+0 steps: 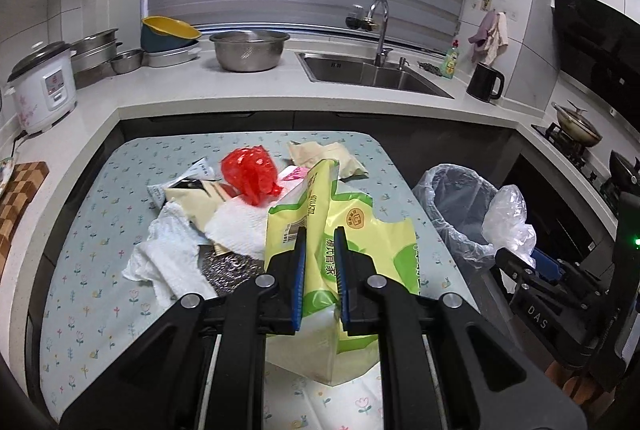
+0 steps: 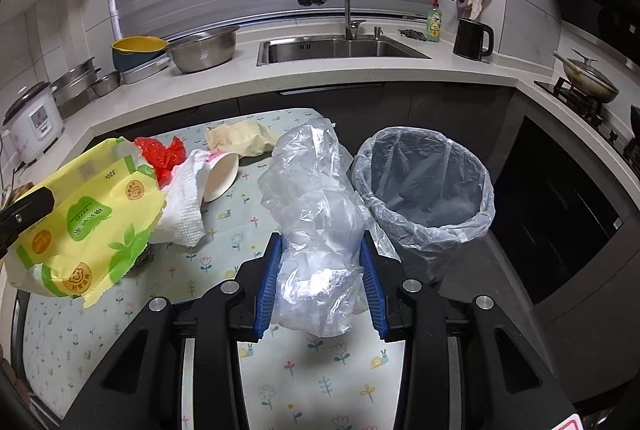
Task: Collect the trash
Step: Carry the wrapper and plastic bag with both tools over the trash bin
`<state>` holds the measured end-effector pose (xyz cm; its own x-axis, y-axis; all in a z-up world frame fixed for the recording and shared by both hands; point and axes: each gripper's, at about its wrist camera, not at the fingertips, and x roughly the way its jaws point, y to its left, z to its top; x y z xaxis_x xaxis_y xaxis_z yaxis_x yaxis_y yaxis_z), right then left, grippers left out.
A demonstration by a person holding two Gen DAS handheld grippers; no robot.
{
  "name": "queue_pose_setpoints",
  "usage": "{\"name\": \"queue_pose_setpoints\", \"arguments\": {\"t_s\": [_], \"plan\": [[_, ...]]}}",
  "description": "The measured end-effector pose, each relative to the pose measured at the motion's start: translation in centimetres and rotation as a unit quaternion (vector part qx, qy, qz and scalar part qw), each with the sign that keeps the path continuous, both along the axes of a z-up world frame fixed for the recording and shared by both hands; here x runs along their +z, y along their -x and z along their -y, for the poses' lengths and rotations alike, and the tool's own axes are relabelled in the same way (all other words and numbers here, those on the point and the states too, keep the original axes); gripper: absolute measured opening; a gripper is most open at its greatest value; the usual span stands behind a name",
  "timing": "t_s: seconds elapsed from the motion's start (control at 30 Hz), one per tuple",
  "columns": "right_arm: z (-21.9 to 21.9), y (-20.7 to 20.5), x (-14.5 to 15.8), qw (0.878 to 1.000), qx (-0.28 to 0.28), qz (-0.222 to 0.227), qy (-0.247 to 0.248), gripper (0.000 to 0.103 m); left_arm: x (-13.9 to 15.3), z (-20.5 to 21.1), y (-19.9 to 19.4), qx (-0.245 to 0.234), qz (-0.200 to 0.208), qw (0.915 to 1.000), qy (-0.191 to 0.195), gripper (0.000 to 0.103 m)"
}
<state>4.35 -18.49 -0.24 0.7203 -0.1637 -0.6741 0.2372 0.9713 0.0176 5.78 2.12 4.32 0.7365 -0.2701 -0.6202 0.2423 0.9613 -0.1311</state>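
My left gripper [image 1: 320, 234] is shut on a yellow-green tissue wrapper [image 1: 356, 230] and holds it above the table; the wrapper also shows in the right wrist view [image 2: 88, 226]. My right gripper [image 2: 320, 242] is shut on a crumpled clear plastic bag [image 2: 316, 213], held just left of the lined trash bin [image 2: 428, 185]. In the left wrist view the clear bag [image 1: 508, 218] hangs beside the bin [image 1: 456, 205]. On the table lie a red plastic bag [image 1: 250, 171], white paper towels [image 1: 168, 254], beige wrappers [image 1: 324, 153] and a paper cup [image 2: 220, 175].
The table has a floral cloth [image 1: 92, 270]. Behind it runs a counter with a sink [image 1: 372, 69], a steel bowl [image 1: 248, 49], a rice cooker [image 1: 42, 85] and a black kettle [image 1: 486, 81]. A stove with a pan [image 1: 576, 131] is at the right.
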Motion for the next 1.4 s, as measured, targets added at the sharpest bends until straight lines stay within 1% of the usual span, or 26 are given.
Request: {"name": "queue_pose_setpoints", "arguments": {"t_s": [0.17,0.37,0.6,0.77,0.87,1.03,1.2,1.33,1.4], "plan": [[2.1,-0.9,-0.1,1.0,-0.016,0.001,-0.003,0.036,-0.4,3.8,-1.7,-0.03,0.0,0.9995,-0.006,0.012],[4.4,-2.9,-0.7,0.999,-0.033,-0.004,-0.005,0.036,-1.4,8.0,-4.2,-0.061,-0.009,0.998,-0.012,0.012],[7.6,-5.8,-2.0,0.998,-0.063,-0.012,-0.003,0.036,-2.7,11.7,-7.3,-0.09,-0.02,0.9956,-0.014,0.012],[10.9,-7.4,-3.0,0.995,-0.097,-0.016,-0.008,0.036,-3.4,15.0,-9.7,-0.119,-0.02,0.9925,-0.019,0.012],[12.9,-8.1,-3.7,0.993,-0.118,-0.021,-0.011,0.036,-3.6,17.4,-11.2,-0.141,-0.023,0.9897,-0.015,0.012],[15.5,-8.4,-4.2,0.989,-0.148,-0.022,-0.01,0.036,-4.3,21.5,-13.2,-0.173,-0.021,0.9845,-0.014,0.013],[17.3,-8.8,-4.5,0.986,-0.166,-0.024,-0.007,0.036,-5.0,25.0,-14.8,-0.196,-0.027,0.9802,-0.007,0.013],[18.5,-9.8,-4.9,0.984,-0.174,-0.021,-0.01,0.036,-5.5,27.0,-15.7,-0.205,-0.028,0.9783,-0.008,0.013],[19.2,-10.6,-5.1,0.984,-0.176,-0.019,-0.012,0.036,-5.6,27.7,-16.1,-0.207,-0.027,0.978,-0.005,0.016]]}}
